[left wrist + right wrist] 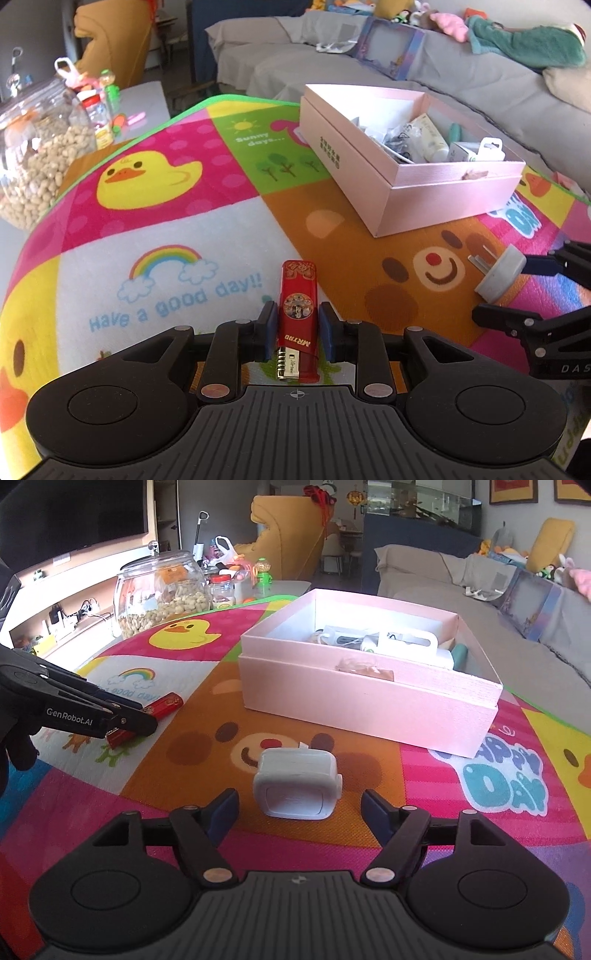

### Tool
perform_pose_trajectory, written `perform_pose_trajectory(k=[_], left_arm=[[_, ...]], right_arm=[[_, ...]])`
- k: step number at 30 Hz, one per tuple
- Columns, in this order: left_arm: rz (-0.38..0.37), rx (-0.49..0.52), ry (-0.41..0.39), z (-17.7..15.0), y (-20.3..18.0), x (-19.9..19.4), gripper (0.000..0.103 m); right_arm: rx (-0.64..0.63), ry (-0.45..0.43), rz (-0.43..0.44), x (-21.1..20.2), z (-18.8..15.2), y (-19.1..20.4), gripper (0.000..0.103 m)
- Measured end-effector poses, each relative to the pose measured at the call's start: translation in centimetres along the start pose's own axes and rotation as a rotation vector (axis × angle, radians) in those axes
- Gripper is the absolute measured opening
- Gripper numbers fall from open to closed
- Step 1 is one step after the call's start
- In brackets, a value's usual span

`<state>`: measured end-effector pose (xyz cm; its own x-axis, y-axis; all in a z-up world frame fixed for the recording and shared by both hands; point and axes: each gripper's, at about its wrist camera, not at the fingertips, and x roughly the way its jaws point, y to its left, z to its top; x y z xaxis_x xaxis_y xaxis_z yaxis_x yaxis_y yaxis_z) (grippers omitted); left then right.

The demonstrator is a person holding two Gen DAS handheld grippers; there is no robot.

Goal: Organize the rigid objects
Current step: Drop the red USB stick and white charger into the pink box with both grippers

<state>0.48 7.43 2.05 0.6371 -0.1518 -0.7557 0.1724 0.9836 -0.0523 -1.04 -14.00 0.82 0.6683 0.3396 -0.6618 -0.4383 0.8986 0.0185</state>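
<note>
Straddling the red lighter [297,321], the left gripper [296,332] jaws are nearly closed but no firm contact is seen; it could slip. Right gripper [299,812] jaws are spread around the white plug adapter [295,786] mid-mat [369,812], near the pink box [369,701].

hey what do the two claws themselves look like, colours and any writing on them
Both claws are matte black plastic with ribbed bodies, round side discs, silver pivot pins and dark blue finger pads. The left claw carries white "GenRobot.AI" lettering; the right claw shows "DAS" letters.
</note>
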Motion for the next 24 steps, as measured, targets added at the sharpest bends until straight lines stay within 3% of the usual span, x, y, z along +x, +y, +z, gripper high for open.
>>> perform_pose_trajectory(k=[5,8,10,16,24], left_arm=[[0.005,-0.025,-0.023,-0.4,0.0,-0.1,0.028],[0.01,-0.024,-0.029,-0.5,-0.1,-0.2,0.028],[0.008,-0.025,-0.028,-0.5,-0.1,-0.2,0.028],[0.004,-0.015,-0.057,-1.2,-0.4,-0.6,0.027],[-0.17,0.077,-0.054,-4.1,-3.8,-3.1,0.027]], right_arm=[[0.003,-0.006,-0.003,-0.1,-0.1,0.0,0.072],[-0.004,-0.012,0.0,-0.3,0.0,0.1,0.061],[-0.007,-0.011,0.004,-0.4,0.1,0.1,0.047],[-0.005,-0.035,0.019,-1.8,0.5,0.1,0.047],[0.006,-0.078,-0.008,-5.4,0.0,-1.3,0.047]])
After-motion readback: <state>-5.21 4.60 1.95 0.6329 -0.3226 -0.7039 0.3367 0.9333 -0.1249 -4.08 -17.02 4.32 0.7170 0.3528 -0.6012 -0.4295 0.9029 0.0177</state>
